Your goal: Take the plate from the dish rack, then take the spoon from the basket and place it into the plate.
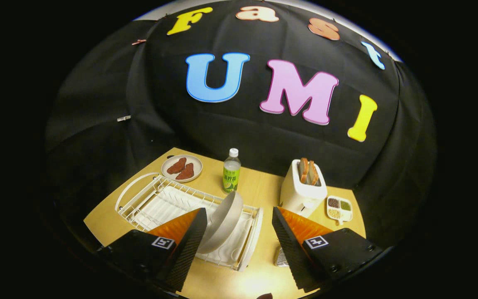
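A wooden desk (259,191) carries a white wire dish rack (156,203), and the plate (224,222) stands on edge in the rack's near end, tilted. A toaster (301,191), a bottle (231,171) and a small dish of food (181,167) sit beyond. The hand-held gripper (237,236) hovers above the rack with its fingers spread wide, holding nothing; the plate's rim lies just beside the left finger (189,245), between the two. To lift it cleanly, it likely should centre the fingers across the upper rim, then close and draw the plate straight up out of the wires.
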Demonstrator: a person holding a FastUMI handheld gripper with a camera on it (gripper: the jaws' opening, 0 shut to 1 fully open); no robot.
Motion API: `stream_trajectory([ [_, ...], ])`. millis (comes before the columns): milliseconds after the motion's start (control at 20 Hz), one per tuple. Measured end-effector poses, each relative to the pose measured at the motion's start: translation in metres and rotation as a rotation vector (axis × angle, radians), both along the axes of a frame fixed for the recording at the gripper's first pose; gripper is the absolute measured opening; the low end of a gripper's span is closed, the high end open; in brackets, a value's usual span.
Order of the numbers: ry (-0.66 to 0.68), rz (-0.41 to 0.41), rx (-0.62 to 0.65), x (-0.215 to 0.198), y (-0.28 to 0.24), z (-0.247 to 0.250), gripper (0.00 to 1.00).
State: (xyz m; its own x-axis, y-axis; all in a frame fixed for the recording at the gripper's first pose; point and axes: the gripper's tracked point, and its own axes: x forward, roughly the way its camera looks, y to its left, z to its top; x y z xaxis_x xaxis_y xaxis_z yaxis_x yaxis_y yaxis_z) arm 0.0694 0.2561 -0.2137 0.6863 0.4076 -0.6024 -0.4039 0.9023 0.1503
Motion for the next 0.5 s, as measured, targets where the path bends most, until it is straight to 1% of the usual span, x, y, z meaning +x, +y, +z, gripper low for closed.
stream_trajectory([
  [150,0.129,-0.022,-0.044,0.009,0.016,-0.038,0.97],
  [350,0.289,-0.059,-0.09,0.011,0.031,-0.089,0.98],
  [500,0.382,-0.13,-0.13,0.014,0.026,-0.12,0.95],
])
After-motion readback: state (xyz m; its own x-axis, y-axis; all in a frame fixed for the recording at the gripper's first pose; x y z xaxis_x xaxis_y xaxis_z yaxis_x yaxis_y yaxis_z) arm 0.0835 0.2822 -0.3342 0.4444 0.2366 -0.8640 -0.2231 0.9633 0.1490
